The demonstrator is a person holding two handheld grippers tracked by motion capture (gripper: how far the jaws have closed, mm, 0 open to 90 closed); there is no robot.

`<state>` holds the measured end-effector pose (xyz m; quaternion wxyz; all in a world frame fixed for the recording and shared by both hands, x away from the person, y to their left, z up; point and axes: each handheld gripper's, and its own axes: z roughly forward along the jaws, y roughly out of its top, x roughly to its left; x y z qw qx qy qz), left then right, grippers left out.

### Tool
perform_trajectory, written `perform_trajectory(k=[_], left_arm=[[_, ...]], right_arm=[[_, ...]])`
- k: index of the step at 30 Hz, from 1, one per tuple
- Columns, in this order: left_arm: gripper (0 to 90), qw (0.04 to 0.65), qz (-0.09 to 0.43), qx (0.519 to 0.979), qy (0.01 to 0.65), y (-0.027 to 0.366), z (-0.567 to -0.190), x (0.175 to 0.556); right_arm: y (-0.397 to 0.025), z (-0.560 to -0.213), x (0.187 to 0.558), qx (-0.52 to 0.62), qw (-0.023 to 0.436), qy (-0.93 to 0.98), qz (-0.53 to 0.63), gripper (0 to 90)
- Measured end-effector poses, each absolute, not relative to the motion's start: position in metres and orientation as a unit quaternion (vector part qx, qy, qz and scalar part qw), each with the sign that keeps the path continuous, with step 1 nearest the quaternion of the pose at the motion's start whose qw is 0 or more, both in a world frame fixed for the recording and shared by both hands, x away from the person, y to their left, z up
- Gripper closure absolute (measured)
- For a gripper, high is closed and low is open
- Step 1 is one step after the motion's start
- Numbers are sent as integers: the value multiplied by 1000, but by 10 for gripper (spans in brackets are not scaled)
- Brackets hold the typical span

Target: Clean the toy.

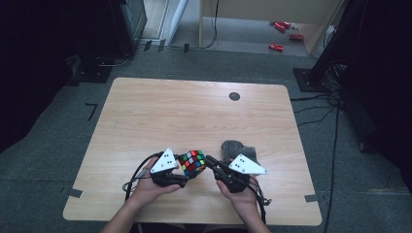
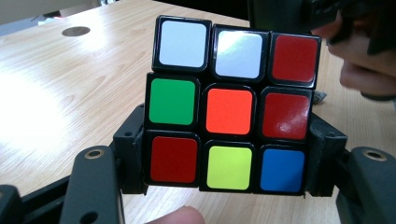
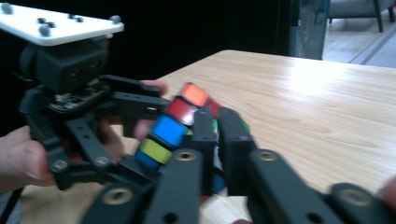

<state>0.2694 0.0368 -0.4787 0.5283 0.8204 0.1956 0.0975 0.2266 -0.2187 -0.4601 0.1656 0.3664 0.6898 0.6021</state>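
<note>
Near the front edge of the pale wood-grain table (image 1: 145, 116), the left gripper (image 2: 229, 163) clamps a glossy, black-framed plastic puzzle cube with coloured stickers (image 2: 231, 105) by its lower sides, lifted off the surface. The right gripper (image 3: 217, 140) meets the cube's other side, jaws nearly together; its grip is unclear. A grey fuzzy lump (image 1: 236, 149) lies just behind. Beyond, bare wood runs open to a dark round disc (image 1: 234, 96) by the far edge.

cube (image 2: 229, 109): white, red, green, orange, yellow, blue stickers; table (image 1: 160, 111): light woodgrain
</note>
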Motion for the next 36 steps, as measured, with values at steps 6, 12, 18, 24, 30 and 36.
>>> perform_trajectory(k=[6,12,18,24,30,36], left_arm=[[343,524,108,821,201,42,-480,272],[342,520,110,823,201,42,-482,272],[342,522,111,821,203,45,-481,273],[343,524,111,820,202,46,-480,273],[343,523,116,821,197,45,-481,272],[343,522,122,822,192,42,-482,270]], right_arm=[[-253,-469,244,456,221,685,524,493],[-266,-492,258,514,257,697,428,390],[-271,-513,268,547,241,715,363,337],[-268,-521,266,545,245,721,350,660],[-270,-513,261,529,211,715,406,761],[-257,-476,245,460,193,690,525,758]])
